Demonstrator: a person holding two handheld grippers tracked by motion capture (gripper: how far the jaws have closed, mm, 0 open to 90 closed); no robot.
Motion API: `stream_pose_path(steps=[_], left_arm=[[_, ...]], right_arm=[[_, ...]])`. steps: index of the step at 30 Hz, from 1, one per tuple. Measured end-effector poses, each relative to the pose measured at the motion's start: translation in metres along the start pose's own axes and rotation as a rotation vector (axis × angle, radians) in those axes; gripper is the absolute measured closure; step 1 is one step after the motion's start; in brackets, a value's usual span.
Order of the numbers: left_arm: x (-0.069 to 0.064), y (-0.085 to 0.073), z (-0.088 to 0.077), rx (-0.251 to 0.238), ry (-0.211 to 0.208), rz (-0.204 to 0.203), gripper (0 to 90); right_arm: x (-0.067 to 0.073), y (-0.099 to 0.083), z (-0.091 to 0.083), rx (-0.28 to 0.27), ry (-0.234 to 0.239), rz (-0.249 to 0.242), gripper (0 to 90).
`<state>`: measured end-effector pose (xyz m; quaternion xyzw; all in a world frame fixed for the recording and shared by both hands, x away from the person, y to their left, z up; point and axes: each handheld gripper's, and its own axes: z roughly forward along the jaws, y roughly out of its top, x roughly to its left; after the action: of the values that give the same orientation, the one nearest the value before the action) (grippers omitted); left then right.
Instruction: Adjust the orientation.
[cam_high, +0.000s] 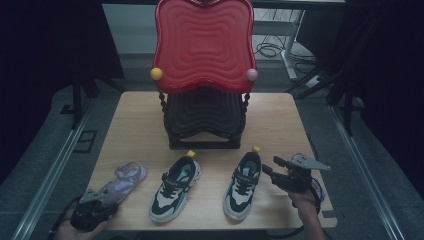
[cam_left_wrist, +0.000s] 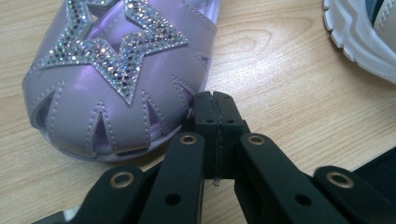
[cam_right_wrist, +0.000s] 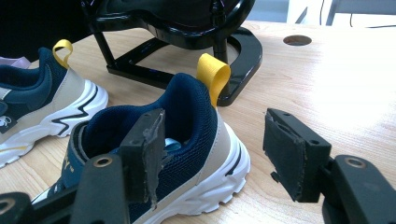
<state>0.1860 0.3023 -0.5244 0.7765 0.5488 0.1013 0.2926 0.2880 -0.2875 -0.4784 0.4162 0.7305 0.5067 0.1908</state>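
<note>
While a dim room surrounds the pale wooden desk (cam_high: 135, 112), left gripper (cam_left_wrist: 215, 100) seen closed empty beside the lilac sandal (cam_left_wrist: 116, 70), right gripper (cam_right_wrist: 210, 149) spread wide around the right sneaker's (cam_right_wrist: 187, 140) heel, perhaps untouched, red-topped black stand (cam_high: 202, 75) behind.

The high view looks forward and down over the whole table (cam_high: 145, 107). Each gripper view sits close, nearly level — they perhaps share the left sneaker (cam_right_wrist: 42, 93).
</note>
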Motion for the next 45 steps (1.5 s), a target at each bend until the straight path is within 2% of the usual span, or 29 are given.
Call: stream_pose_path(steps=[5, 7, 8, 15, 16, 19, 21, 25, 28, 35, 45], left_arm=[[0.003, -0.002, -0.002, 0.008, 0.026, -0.001, 89.8], [0.007, -0.004, -0.004, 0.000, 0.042, -0.019, 89.8], [0.009, -0.005, -0.004, -0.009, 0.038, -0.036, 89.8], [0.013, -0.002, -0.003, -0.001, 0.012, -0.043, 89.7], [0.016, -0.002, -0.004, -0.008, -0.004, -0.053, 89.7], [0.018, -0.002, -0.004, -0.008, -0.014, -0.061, 89.7], [0.019, -0.002, -0.005, -0.006, -0.010, -0.059, 89.7], [0.023, -0.002, -0.007, -0.002, 0.046, -0.058, 89.2], [0.027, -0.001, -0.008, -0.003, 0.057, -0.067, 88.5], [0.039, 0.006, -0.009, -0.010, 0.026, -0.086, 88.7], [0.051, 0.013, -0.006, 0.003, 0.038, -0.096, 88.6]], right_arm=[[0.000, 0.001, -0.001, -0.003, -0.002, 0.001, 39.2], [-0.001, 0.000, -0.001, -0.005, -0.006, 0.002, 39.2], [-0.001, 0.000, -0.001, -0.002, -0.006, 0.002, 39.2], [0.000, 0.001, -0.002, -0.004, -0.004, -0.001, 39.2], [-0.001, 0.001, -0.002, -0.006, -0.008, 0.001, 39.2], [-0.002, 0.000, -0.002, -0.003, -0.009, 0.002, 39.2], [-0.002, 0.000, -0.002, -0.004, -0.011, 0.001, 39.2], [-0.004, 0.000, -0.004, -0.009, -0.015, 0.008, 39.2], [-0.003, 0.000, -0.003, -0.004, -0.013, 0.000, 39.2], [-0.001, -0.001, 0.000, 0.001, -0.008, -0.001, 39.2], [-0.001, -0.001, 0.000, 0.005, -0.009, 0.001, 39.1]])
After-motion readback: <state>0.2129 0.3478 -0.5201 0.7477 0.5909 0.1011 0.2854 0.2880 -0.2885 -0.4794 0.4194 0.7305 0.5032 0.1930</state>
